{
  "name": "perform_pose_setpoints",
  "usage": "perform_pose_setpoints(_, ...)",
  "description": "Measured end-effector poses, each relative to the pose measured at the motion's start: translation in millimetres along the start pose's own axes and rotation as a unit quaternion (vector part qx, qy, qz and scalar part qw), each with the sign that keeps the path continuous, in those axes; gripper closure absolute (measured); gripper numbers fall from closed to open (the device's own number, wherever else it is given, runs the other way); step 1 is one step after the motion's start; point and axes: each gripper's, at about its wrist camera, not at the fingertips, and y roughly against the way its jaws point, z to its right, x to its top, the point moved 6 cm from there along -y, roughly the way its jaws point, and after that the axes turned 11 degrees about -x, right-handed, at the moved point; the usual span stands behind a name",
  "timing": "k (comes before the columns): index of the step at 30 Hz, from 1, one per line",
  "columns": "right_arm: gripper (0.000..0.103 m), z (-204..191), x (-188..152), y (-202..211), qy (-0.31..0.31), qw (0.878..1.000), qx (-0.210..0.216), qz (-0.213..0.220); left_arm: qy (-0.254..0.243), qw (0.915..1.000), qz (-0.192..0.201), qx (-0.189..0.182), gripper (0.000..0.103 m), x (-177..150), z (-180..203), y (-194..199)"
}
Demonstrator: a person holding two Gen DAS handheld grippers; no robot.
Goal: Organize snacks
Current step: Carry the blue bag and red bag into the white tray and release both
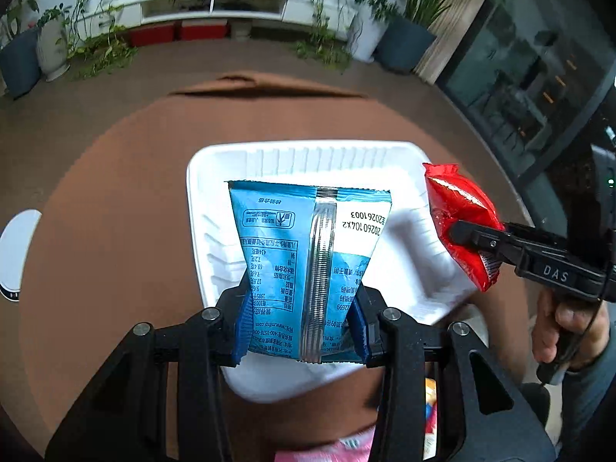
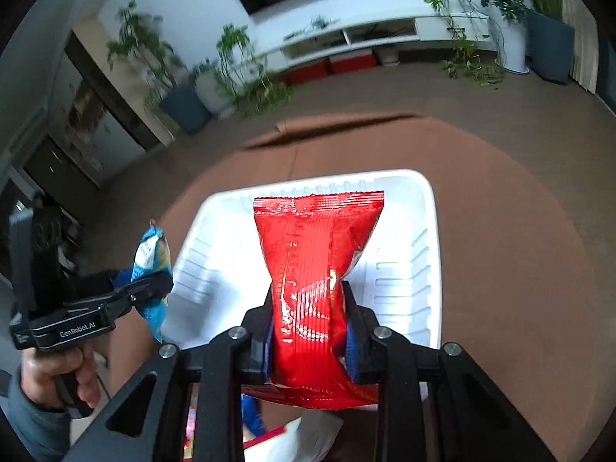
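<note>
My left gripper (image 1: 302, 317) is shut on a blue snack packet (image 1: 308, 254) and holds it over the near part of a white ribbed tray (image 1: 308, 154) on the round brown table. My right gripper (image 2: 310, 331) is shut on a red snack packet (image 2: 308, 269) and holds it above the same tray (image 2: 423, 269). In the left wrist view the right gripper (image 1: 462, 233) and its red packet (image 1: 460, 208) hang over the tray's right edge. In the right wrist view the left gripper (image 2: 159, 283) with the blue packet (image 2: 152, 260) is at the tray's left edge.
More snack packets lie at the table's near edge: a pink one (image 1: 331, 448) and a white one (image 2: 304, 435). A white round object (image 1: 15, 254) sits far left on the table. Potted plants (image 1: 92, 30) and a white shelf unit (image 1: 215, 4) stand beyond.
</note>
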Motion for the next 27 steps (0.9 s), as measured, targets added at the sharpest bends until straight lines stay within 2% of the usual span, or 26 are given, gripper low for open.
perform_pose_setpoints(4,0.074,4,1,-21,0.008,1.000,-0.027,-0.013,-0.001,0.9998,-0.010,0.018,0.065,0,-5,-23)
perform_pose_setpoints(5,0.074,5,1,-27,0.010,0.999,-0.033,-0.016,-0.002,0.9997,-0.011,0.022,0.065,-10,-7,-22)
perform_pose_setpoints(11,0.074,17,-13,-39,0.017,0.998,-0.048,-0.027,-0.007,0.9990,-0.025,0.036,0.064,-23,2,-42)
perform_pose_setpoints(16,0.073,18,-16,-44,0.023,0.998,-0.053,-0.024,-0.022,0.9976,-0.036,0.054,0.062,-24,10,-53)
perform_pose_setpoints(27,0.070,23,-16,-49,0.029,0.998,-0.055,-0.017,-0.007,0.9975,-0.040,0.059,0.061,-37,13,-64)
